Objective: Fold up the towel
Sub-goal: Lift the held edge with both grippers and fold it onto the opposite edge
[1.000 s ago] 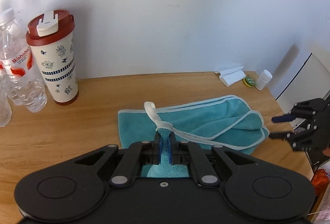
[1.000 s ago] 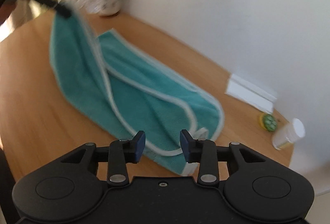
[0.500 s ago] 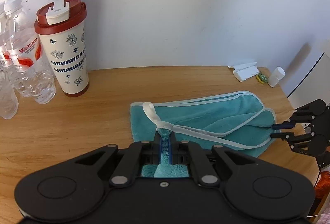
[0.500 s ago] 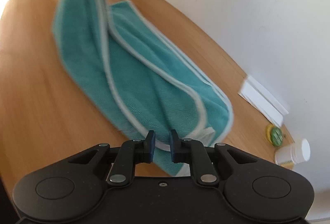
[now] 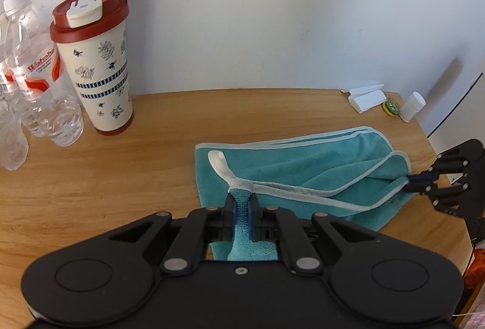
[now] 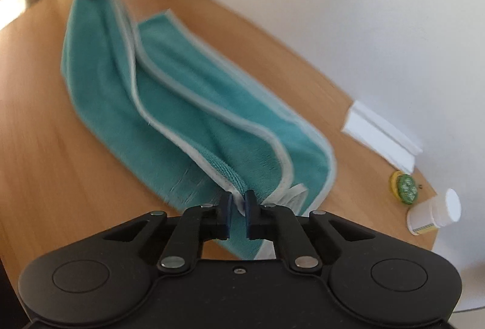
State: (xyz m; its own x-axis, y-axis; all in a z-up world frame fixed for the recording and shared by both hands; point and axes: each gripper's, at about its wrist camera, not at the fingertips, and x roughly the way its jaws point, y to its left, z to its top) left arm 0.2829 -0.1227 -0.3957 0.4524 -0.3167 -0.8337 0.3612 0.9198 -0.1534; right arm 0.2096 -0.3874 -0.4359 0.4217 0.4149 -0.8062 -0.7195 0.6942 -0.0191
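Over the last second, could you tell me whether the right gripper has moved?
Yes. In the left wrist view, the right gripper has come in from beyond the table edge to the towel, and its jaws have closed on the corner.

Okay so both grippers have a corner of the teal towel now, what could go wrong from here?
1. The right gripper pinches only the thin white hem of the towel; a pull might slip it free.
2. The left gripper holds a bunched, twisted corner, so the fold may land uneven.
3. The pill bottle and folded paper lie near the towel's end; a swing could knock them.
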